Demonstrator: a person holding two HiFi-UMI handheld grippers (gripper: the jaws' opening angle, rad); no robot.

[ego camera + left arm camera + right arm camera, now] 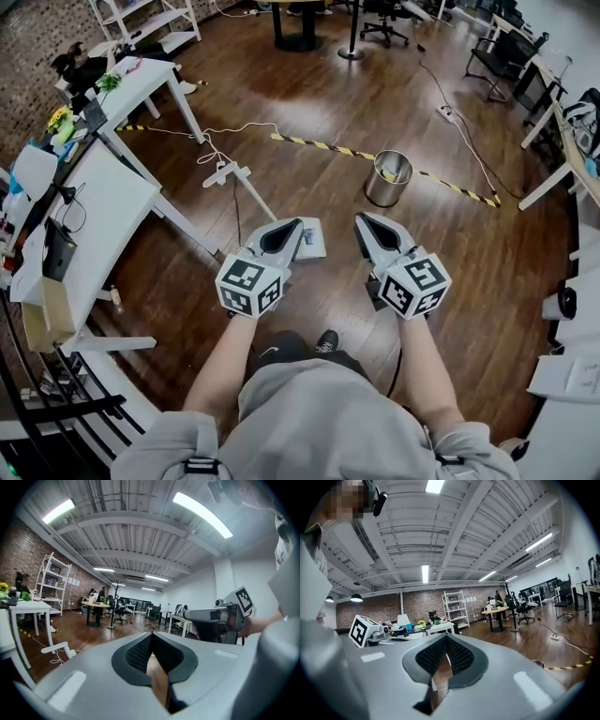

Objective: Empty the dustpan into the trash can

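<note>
left gripper (pixel 296 227) shut, trash can (pixel 388 178) — round, shiny metal, open-topped

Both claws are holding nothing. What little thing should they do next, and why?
Probably open the left gripper and reach for the handle of the dustpan. It and the right gripper are shut on nothing, the dustpan lies just past the left one, and the trash can stands apart from it.

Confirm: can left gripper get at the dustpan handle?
Probably yes. The dustpan stands on the floor right beneath the left gripper, its handle slanting away to the left, nothing standing between. The jaws are shut and empty, so they must open first.
</note>
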